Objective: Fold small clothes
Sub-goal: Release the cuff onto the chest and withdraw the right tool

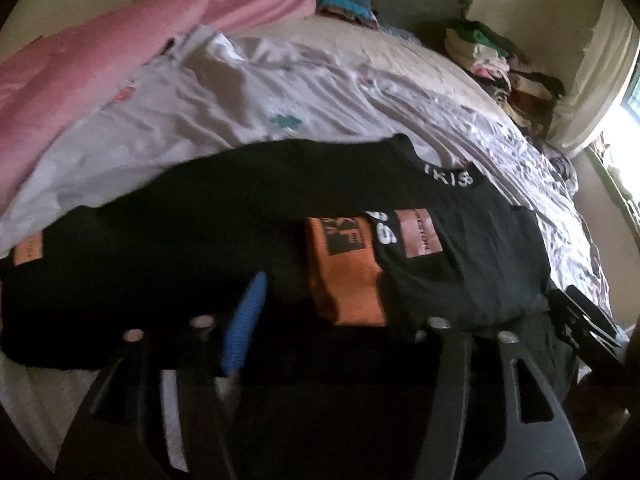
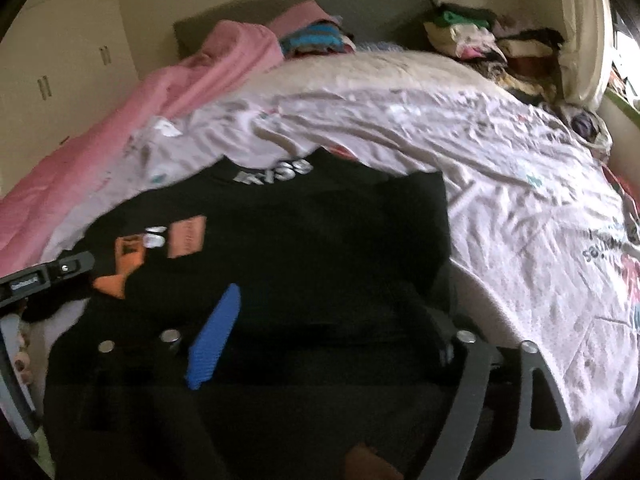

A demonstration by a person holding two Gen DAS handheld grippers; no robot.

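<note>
Two wrist views of a bed (image 1: 304,80) covered by a pale, wrinkled printed sheet (image 2: 500,200). The task's thing, a black garment (image 1: 224,216), lies spread on the sheet in the lower middle of both frames. It bears white lettering on its neckband (image 1: 448,178), an orange printed panel (image 1: 344,272) and a brownish-pink patch (image 1: 422,238) at centre right of the left wrist view; a second small patch (image 1: 28,250) shows at the far left edge of the cloth.

Left tongs (image 1: 332,320): seen at the bottom of the left wrist view, jaws standing wide apart over the dark cloth. One blue ribbed pad (image 1: 244,320) is plain; the opposite finger is lost against the black fabric. No cloth is pinched between them. The same tongs enter the right wrist view at the middle left edge (image 2: 48,276).

Right tongs (image 2: 332,340): at the bottom of the right wrist view, jaws likewise wide apart, with a blue pad (image 2: 216,336) on the left side and a grey finger frame (image 2: 500,400) on the right. The garment lies under and between them, not clamped. They also appear at the lower right of the left wrist view (image 1: 584,320).

A pink blanket (image 1: 100,64) runs along the upper left of the bed. Piles of folded clothes (image 2: 480,40) sit at the upper right near the headboard (image 2: 360,4), with a striped turquoise bundle (image 2: 312,40) at top centre. Cupboard doors (image 2: 60,60) fill the upper left of the right wrist view.
</note>
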